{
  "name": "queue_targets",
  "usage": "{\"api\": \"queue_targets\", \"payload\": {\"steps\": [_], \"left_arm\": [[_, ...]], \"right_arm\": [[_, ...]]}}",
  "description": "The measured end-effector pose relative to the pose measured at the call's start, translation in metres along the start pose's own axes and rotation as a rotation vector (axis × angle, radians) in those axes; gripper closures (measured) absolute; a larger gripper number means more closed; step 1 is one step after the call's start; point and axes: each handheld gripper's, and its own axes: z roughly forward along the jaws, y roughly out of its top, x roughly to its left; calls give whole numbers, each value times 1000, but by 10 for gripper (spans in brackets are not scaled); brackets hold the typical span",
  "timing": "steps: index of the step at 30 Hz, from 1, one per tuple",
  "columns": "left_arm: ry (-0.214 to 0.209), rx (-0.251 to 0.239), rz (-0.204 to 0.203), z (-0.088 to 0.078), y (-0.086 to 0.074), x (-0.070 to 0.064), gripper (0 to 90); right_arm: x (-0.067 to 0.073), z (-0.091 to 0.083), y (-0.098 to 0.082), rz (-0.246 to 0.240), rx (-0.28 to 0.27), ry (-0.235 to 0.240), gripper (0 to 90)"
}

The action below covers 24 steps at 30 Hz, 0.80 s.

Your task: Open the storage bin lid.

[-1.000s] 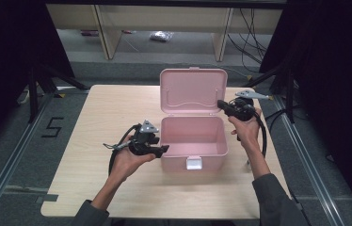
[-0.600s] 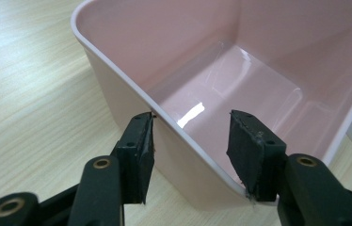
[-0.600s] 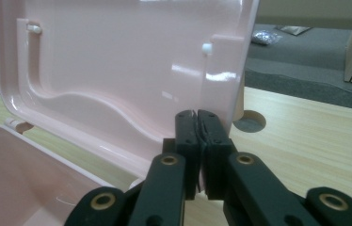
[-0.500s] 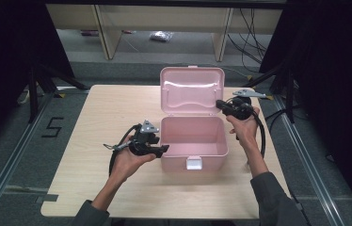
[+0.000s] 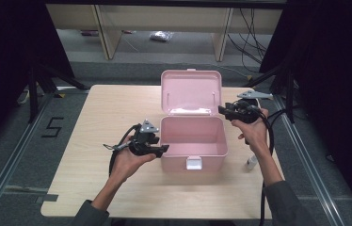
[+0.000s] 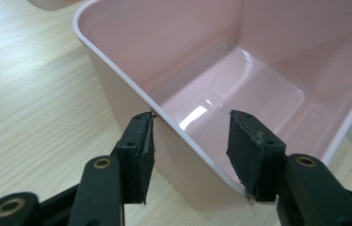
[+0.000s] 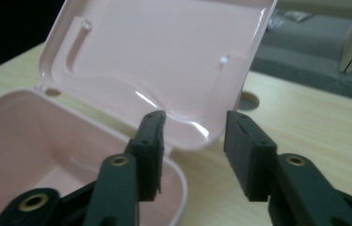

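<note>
Pink box (image 5: 193, 141) at the centre of the wooden surface (image 5: 94, 122), lid (image 5: 190, 92) raised toward 12 o'clock, left hand-held gripper (image 5: 162, 149) at its 9 o'clock wall (jaws apart astride the rim), right hand-held gripper (image 5: 221, 110) at 2 o'clock, jaws apart beside the lid.

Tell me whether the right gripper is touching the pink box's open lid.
Apart. In the right gripper view, the right gripper is open, and bare table shows between its black jaws and the lid edge; the high view shows it beside the lid's corner.
</note>
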Motion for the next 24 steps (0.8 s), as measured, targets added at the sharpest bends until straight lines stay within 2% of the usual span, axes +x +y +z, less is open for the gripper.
{"api": "queue_targets", "payload": {"steps": [1, 2, 3, 7, 8, 10, 11, 12, 13, 16, 17, 19, 20, 21, 22, 23, 24], "left_arm": [[-1, -1, 0, 0, 0, 0, 509], [-2, -1, -2, 0, 0, 0, 509], [-2, -1, -2, 0, 0, 0, 509], [-3, -2, 0, 0, 0, 0, 509], [-3, -5, 1, 0, 0, 0, 507], [-13, -7, -2, 0, -1, 1, 506], [-10, -5, 0, 0, -1, 1, 503], [-6, -10, -1, 0, -1, 1, 506], [-10, -7, -2, 0, -1, 1, 506], [-11, -10, -1, 0, -1, 1, 505], [-6, -11, 0, 0, -1, 1, 503], [-11, -10, 0, 0, -1, 1, 503], [-9, -10, 1, 0, -1, 1, 503], [-9, -9, 3, 0, -1, 1, 503], [-9, -10, 2, 0, -1, 1, 503], [-10, -10, 1, 0, -1, 1, 503], [-7, -10, 2, 0, -1, 0, 502]], "right_arm": [[0, -3, -1, 9, 25, 5, 570], [-2, -4, -3, -25, 10, -4, 565], [0, -9, -4, -3, 35, -5, 559], [-4, -18, -9, -13, 39, -3, 491], [-7, -20, -10, -37, 58, 8, 486], [-9, -25, -13, -34, 68, -1, 467], [-11, -28, -14, -58, 78, -11, 461], [-10, -29, -16, -36, 83, -5, 453], [-12, -32, -17, -60, 91, -8, 443], [-11, -40, -24, -28, 109, -34, 409], [-12, -41, -26, -31, 97, -36, 407], [-13, -45, -32, -3, 96, -22, 405], [-14, -47, -34, -16, 98, -32, 403], [-13, -50, -37, 12, 106, -34, 401], [-14, -51, -38, 0, 102, -42, 399], [-13, -52, -40, 18, 92, -39, 398], [-16, -54, -40, -19, 115, -38, 396]]}}
